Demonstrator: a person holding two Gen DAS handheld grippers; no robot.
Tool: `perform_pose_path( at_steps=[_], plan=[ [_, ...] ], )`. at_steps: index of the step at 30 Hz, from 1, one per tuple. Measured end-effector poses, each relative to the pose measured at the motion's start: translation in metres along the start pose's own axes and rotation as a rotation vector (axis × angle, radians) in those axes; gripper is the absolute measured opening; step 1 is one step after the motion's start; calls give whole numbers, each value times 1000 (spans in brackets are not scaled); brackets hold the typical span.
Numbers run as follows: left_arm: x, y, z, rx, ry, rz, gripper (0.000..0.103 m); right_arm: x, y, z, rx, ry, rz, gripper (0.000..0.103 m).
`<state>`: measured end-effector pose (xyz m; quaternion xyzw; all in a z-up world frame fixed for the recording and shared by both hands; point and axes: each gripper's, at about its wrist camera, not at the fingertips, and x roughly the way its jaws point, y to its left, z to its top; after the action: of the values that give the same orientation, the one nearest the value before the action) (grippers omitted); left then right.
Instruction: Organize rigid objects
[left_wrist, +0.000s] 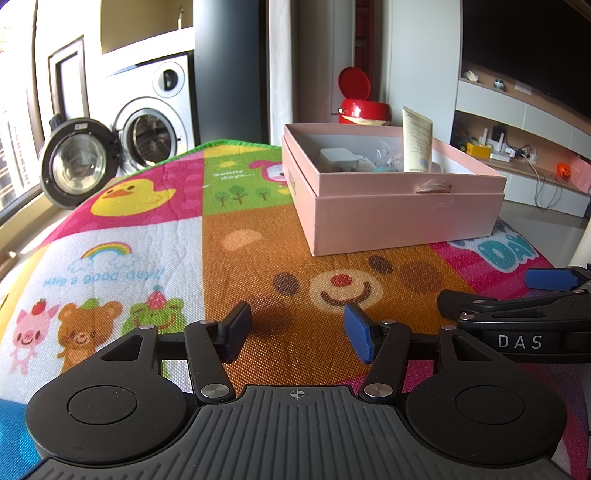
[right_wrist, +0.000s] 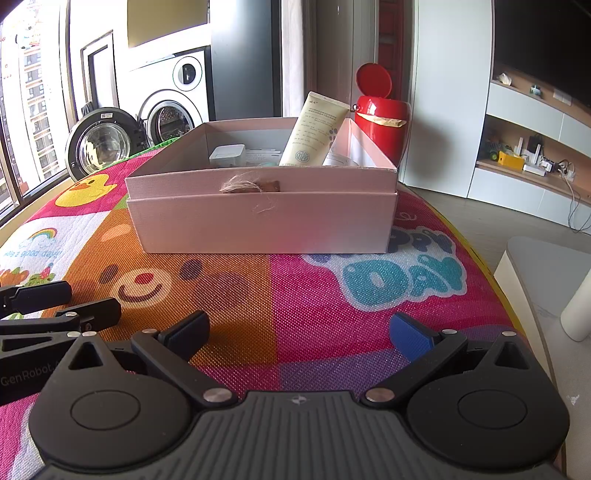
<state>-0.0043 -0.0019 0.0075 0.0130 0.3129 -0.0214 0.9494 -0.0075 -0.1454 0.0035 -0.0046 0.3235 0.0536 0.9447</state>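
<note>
Left wrist view: the left claw (left_wrist: 297, 334) gapes empty over the colourful cartoon play mat (left_wrist: 147, 236); the right claw (right_wrist: 299, 338) too. Ahead, the open pink cardboard box (right_wrist: 258, 218) holds a leaning cream plastic tube (right_wrist: 314, 129).

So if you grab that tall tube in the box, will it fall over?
Probably. The tube leans on the pink box wall, so a nudge may tip it. It looks like soft plastic, so it would likely squash slightly, and seems light.

Open pink box (right_wrist: 262, 218) on the mat holds an upright cream tube (right_wrist: 314, 131).
</note>
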Motion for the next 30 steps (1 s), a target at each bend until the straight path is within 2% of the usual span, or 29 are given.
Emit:
perform_pose_path(
  at_steps=[30],
  plan=[
    [-1,2,0,-6,1,-8,61,0,0,0,0,0,0,103]
  ],
)
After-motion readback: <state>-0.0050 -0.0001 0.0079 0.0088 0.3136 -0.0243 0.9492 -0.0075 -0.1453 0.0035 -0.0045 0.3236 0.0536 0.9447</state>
